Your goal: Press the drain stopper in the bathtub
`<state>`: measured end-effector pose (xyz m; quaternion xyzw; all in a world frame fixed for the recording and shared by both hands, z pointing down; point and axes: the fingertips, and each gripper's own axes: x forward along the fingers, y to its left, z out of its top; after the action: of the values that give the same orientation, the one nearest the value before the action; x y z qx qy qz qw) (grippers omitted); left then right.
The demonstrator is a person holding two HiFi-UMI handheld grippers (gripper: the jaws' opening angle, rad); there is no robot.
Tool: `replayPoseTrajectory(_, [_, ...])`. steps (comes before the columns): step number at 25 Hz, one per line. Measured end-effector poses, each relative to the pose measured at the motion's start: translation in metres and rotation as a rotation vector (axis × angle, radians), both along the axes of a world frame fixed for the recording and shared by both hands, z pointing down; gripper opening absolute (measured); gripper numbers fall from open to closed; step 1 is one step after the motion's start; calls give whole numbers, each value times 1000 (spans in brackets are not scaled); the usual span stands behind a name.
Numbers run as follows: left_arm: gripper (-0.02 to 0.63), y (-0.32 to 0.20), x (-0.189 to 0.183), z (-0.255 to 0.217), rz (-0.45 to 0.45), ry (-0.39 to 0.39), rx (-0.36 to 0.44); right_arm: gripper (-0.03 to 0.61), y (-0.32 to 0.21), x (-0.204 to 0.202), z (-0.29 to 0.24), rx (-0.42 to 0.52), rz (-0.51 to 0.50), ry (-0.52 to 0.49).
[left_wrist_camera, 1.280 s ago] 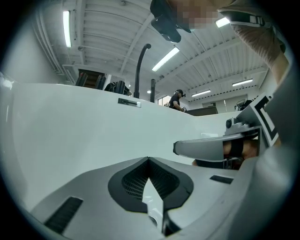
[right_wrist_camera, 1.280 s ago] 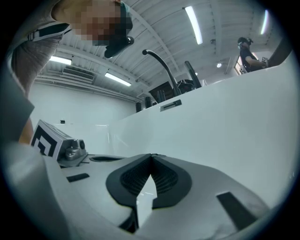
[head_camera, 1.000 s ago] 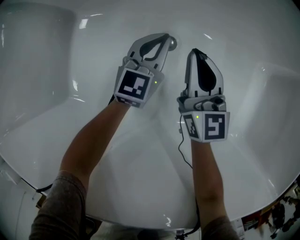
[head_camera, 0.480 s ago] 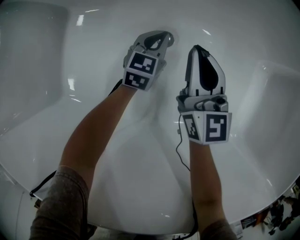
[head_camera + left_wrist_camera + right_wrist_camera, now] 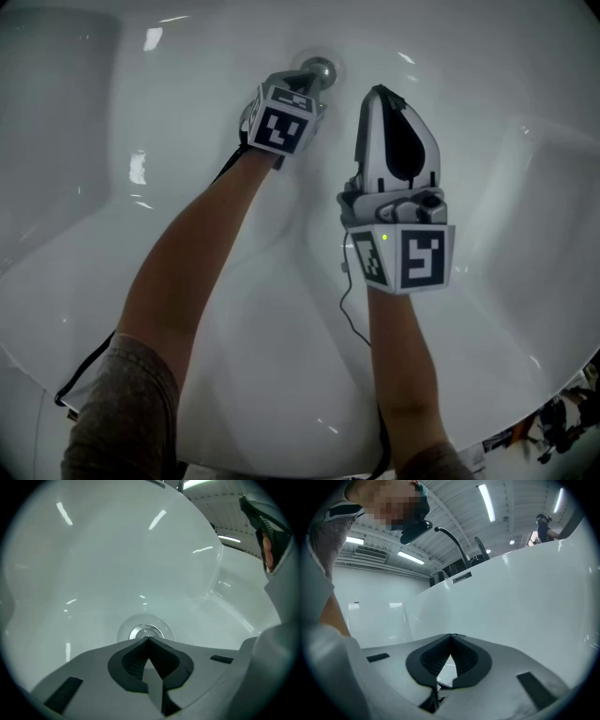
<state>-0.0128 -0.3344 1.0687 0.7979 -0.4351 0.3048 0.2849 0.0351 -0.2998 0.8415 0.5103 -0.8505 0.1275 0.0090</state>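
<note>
Found drain stopper (image 5: pixel 143 631) round, lying flat, face up in bathtub (image 5: pixel 93 564) floor; near edge hidden behind clenched, empty left gripper (image 5: pixel 147 638). Found right gripper (image 5: pixel 451 636) likewise clenched on nothing.

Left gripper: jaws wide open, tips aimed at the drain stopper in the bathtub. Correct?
No. The jaws of the left gripper are shut, tips together, per the left gripper view; they do aim at the drain stopper in the bathtub.

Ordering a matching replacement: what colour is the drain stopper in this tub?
Shiny silver chrome; the drain stopper shows best in the left gripper view.
</note>
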Motion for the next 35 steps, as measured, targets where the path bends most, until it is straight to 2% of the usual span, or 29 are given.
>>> replayPoseTrajectory(4, [-2, -2, 5, 4, 15, -22, -15, 0, 2, -1, 3, -9, -6, -6])
replayPoseTrajectory(11, [-2, -3, 10, 13, 48, -86, -108, 0, -1, 1, 1, 1, 6, -9])
replayPoseTrajectory(16, [0, -2, 7, 16, 41, -71, -187, 0, 0, 2, 3, -3, 15, -23])
replayPoseTrajectory(22, [3, -5, 10, 18, 55, -139, -199, 0, -1, 0, 2, -7, 8, -23])
replayPoseTrajectory(32, [2, 1, 7, 12, 2, -76, -198, 0, -3, 2, 6, 8, -2, -7])
replayPoseTrajectory(35, [0, 2, 10, 6, 13, -62, -171, 0, -1, -1, 6, 5, -10, -6])
